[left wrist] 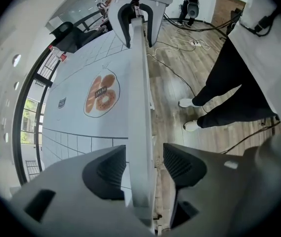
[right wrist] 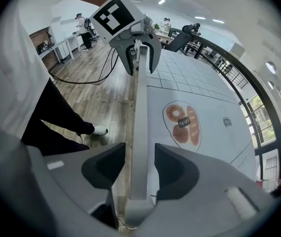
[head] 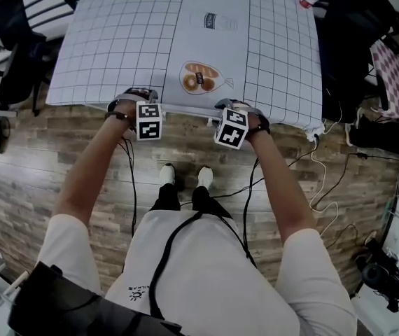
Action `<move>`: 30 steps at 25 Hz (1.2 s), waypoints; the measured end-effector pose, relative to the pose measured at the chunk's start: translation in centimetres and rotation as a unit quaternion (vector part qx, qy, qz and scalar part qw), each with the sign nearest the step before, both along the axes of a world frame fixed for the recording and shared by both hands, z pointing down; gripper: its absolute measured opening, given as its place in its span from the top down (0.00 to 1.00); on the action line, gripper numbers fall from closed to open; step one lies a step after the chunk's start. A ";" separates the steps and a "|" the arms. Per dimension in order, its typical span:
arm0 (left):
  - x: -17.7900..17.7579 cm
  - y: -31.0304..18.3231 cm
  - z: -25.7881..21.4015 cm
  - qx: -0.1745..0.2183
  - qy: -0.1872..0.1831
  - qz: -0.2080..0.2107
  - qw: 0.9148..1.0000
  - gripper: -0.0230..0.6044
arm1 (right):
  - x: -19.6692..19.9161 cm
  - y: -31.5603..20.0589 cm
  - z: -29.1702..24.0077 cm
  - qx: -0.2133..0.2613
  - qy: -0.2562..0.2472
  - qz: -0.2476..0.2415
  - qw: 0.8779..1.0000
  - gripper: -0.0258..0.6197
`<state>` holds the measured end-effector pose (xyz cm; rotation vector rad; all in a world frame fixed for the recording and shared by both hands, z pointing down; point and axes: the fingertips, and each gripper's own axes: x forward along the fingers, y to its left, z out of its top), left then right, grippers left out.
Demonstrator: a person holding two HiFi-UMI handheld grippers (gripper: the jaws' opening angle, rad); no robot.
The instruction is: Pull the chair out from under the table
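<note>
Straddling noted at both hands: the left gripper (left wrist: 143,169) and the right gripper (right wrist: 136,167) are each set over one thin pale top edge, taken to be the back of the chair (right wrist: 139,102). Jaws are held apart on both, one pad on either side of the edge, and no pad is seen pressing it.

Both grippers are pointed steeply down, judged so that the edge sits deep between the pads before any closing.

The chair is tucked in. Only that edge is shown, run along the near side of the bench (head: 150,40), with checked cloth on one side and wood floor (head: 59,152) on the other. Seat and legs are hidden.

The grippers are spaced apart along the edge, judged to keep a pull straight and stop the chair swinging.
</note>
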<state>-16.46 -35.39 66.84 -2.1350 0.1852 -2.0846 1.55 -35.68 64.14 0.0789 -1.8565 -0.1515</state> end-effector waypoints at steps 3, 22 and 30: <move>-0.2 -0.3 0.9 -0.010 -0.003 0.001 1.000 0.62 | -0.3 -0.5 0.4 0.001 0.007 -0.005 1.000 0.71; -0.6 -0.1 1.9 -0.046 -0.015 0.000 0.999 0.83 | -0.4 -0.3 1.6 -0.045 0.029 -0.001 0.999 0.83; -0.4 2.0 1.8 -0.059 0.002 -0.012 0.998 0.83 | -0.2 1.0 1.7 -0.051 0.050 -0.014 0.997 0.83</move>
